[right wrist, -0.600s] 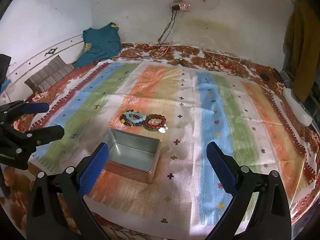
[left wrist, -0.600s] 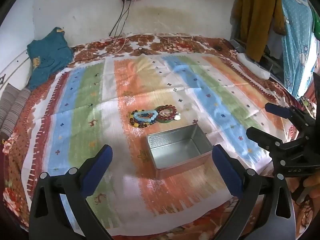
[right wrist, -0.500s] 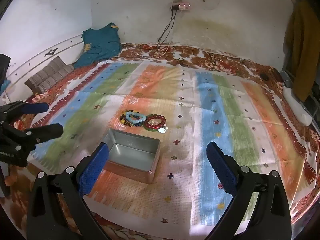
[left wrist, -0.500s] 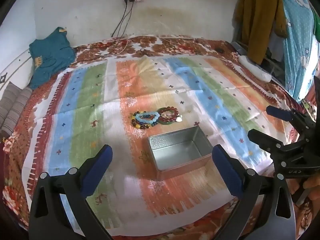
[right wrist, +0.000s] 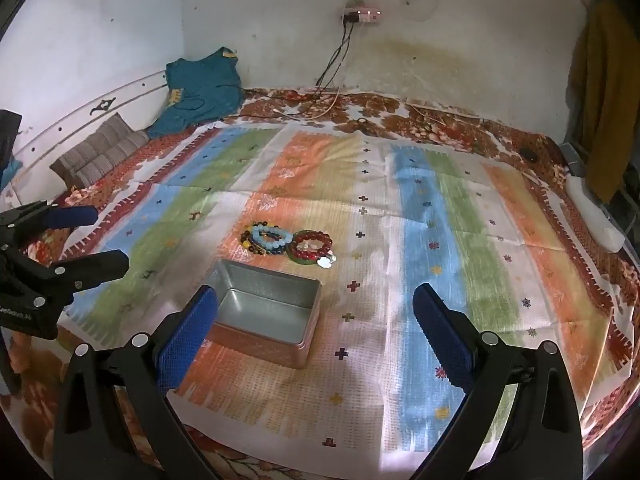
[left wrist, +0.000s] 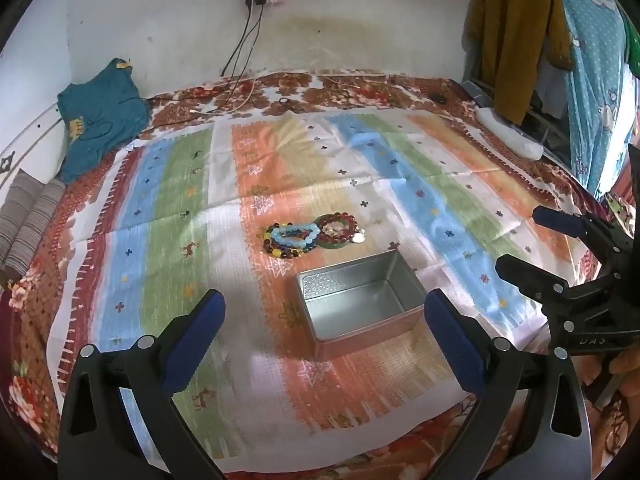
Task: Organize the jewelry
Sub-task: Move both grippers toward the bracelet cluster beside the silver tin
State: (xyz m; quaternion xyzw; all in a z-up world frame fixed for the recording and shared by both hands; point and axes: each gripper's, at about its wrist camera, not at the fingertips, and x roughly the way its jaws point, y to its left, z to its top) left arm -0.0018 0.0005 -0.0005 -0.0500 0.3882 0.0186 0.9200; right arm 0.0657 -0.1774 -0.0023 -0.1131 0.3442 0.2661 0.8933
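Beaded bracelets point(left wrist: 294, 239), mixed blue, yellow and dark beads: heaped in a small pile near the middle of the striped cloth point(left wrist: 168, 216), touching the red set to one side. Red bead bracelets point(left wrist: 338, 227): stacked on a green ring point(left wrist: 335, 245), with a pale charm point(left wrist: 359, 237) at the outer edge. Both piles lying flat, untouched, just beyond the far rim of the tin.

Metal tin point(left wrist: 360, 304), rectangular, open-topped, nothing inside: standing on the cloth just in front of the bracelets, apart from them by a narrow strip of fabric.

Left gripper point(left wrist: 320, 332): blue pads spread wide, nothing between them, hovering over the near part of the cloth and angled down, the tin lying between the fingers as seen from its own camera. Right gripper point(right wrist: 316, 328): likewise spread wide and holding nothing, its left pad overlapping the tin's near corner in view; contact not determinable.

Surroundings: floral bedsheet point(left wrist: 360, 90) under the cloth; teal garment point(left wrist: 100, 116) in the far corner; striped cushions point(right wrist: 100, 152) along the wall; power strip point(right wrist: 362, 14) with cables point(right wrist: 332, 60) on the wall; mustard garment point(left wrist: 516, 36) hanging at the side.
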